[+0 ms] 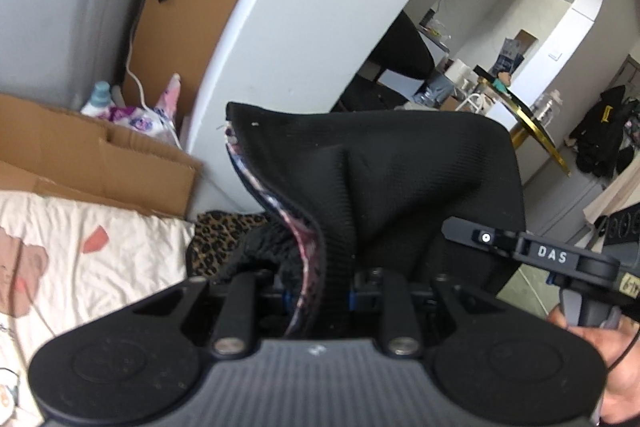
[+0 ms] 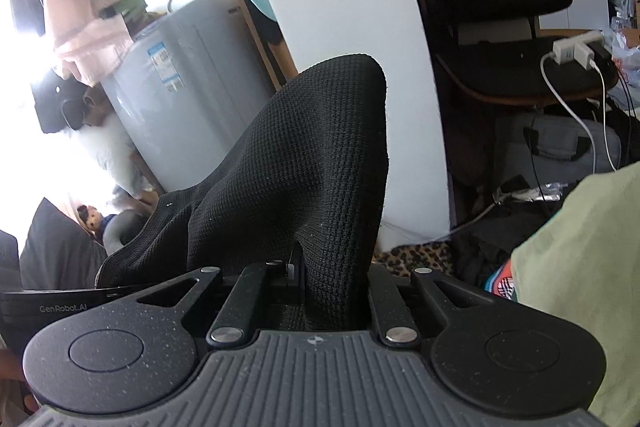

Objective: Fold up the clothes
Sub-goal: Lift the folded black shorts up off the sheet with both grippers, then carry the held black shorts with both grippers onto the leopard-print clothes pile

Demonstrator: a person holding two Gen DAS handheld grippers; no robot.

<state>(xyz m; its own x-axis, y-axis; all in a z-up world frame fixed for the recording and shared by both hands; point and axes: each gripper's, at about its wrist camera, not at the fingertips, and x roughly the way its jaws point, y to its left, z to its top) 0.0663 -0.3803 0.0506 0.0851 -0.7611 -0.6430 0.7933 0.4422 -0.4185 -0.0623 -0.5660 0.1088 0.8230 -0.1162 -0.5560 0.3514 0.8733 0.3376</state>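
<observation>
A black waffle-knit garment (image 1: 400, 167) with a pink patterned inner lining (image 1: 304, 239) is held up in the air between both grippers. My left gripper (image 1: 320, 291) is shut on one edge of it, the cloth bunched between the jaws. In the right wrist view the same black garment (image 2: 312, 155) rises from my right gripper (image 2: 332, 291), which is shut on another edge. The right gripper's body and a hand also show at the lower right of the left wrist view. The fingertips of both grippers are hidden by cloth.
A bed sheet with pink prints (image 1: 80, 267) lies at lower left, a leopard-print cloth (image 1: 216, 239) beside it. Flattened cardboard (image 1: 100, 163), a white pillar (image 1: 280, 47), a washing machine (image 2: 180, 87), a black chair (image 2: 500, 27) and a green-sleeved arm (image 2: 580, 287) surround me.
</observation>
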